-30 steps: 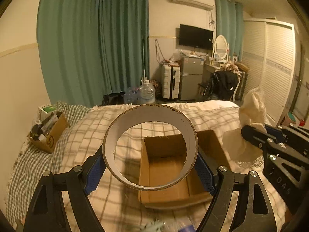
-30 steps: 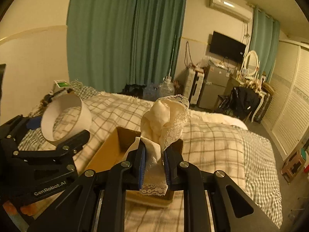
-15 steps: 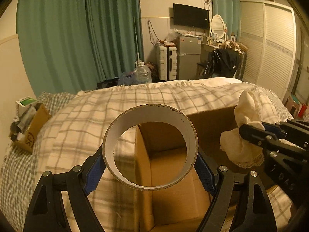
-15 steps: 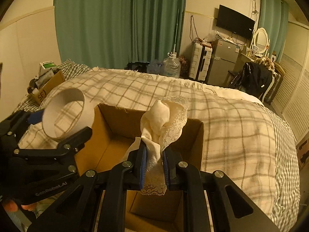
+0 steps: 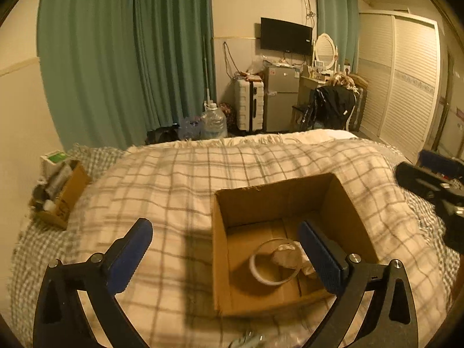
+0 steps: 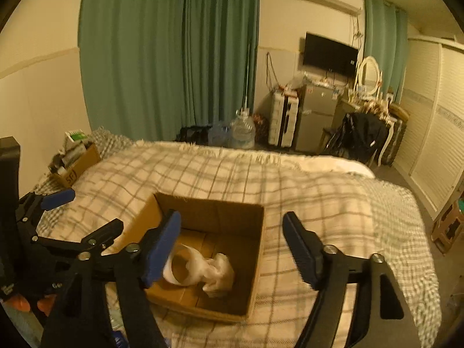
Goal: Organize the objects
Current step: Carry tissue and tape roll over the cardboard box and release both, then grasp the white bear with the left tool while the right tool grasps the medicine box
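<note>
Both spread wide and empty: left gripper (image 5: 226,252), right gripper (image 6: 232,246). Inside the box (image 6: 232,208), touching: ring (image 6: 179,266) and cloth (image 6: 217,272).

Dark letters reading roughly "SF" stood on the small cardboard box (image 6: 76,167) at the bed's (image 6: 290,191) far-left corner.

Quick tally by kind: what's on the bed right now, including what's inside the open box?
Cardboard boxes: 2 (open box, smaller box of clutter)
Tape rings: 1
Lace cloths: 1
Total: 4
</note>
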`<control>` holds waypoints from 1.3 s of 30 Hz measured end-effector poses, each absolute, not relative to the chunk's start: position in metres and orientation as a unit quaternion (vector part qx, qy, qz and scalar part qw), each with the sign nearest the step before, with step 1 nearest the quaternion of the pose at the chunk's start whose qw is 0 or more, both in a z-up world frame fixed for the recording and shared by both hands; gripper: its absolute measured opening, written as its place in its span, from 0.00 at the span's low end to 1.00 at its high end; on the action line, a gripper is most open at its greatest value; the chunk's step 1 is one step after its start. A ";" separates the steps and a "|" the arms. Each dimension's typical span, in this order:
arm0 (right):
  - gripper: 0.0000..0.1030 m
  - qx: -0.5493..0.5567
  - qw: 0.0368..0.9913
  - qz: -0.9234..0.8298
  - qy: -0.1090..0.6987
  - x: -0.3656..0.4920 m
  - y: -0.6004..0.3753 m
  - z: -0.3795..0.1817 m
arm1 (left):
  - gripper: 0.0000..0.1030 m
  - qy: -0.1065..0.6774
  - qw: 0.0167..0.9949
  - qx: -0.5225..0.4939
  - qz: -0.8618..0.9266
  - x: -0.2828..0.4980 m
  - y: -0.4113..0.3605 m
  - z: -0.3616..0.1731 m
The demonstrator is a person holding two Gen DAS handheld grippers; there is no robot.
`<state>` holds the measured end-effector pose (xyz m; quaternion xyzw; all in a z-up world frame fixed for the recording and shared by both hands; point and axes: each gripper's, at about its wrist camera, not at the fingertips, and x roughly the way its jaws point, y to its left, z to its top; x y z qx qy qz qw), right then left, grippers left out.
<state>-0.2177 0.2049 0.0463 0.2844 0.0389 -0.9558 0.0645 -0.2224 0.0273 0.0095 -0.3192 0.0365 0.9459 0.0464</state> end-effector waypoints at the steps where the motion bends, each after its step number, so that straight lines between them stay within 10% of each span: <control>1: 0.79 0.278 0.065 -0.957 0.041 -0.208 0.205 0.055 | 1.00 0.037 0.045 -0.320 0.946 -0.215 0.024 0.017; 12: 0.99 0.238 0.072 -0.966 0.068 -0.090 0.198 0.108 | 1.00 0.044 0.015 -0.320 0.946 -0.123 -0.003 0.036; 26: 1.00 0.382 0.093 -0.918 0.057 -0.067 0.190 -0.039 | 0.96 0.022 -0.011 -0.422 0.906 -0.081 -0.010 -0.097; 38: 1.00 0.398 0.074 -0.914 0.028 -0.076 0.203 -0.061 | 0.90 0.029 0.059 -0.456 0.888 -0.089 0.016 -0.120; 39: 1.00 0.399 0.074 -0.913 0.029 -0.076 0.202 -0.062 | 0.79 0.022 0.074 -0.468 0.880 -0.092 0.019 -0.125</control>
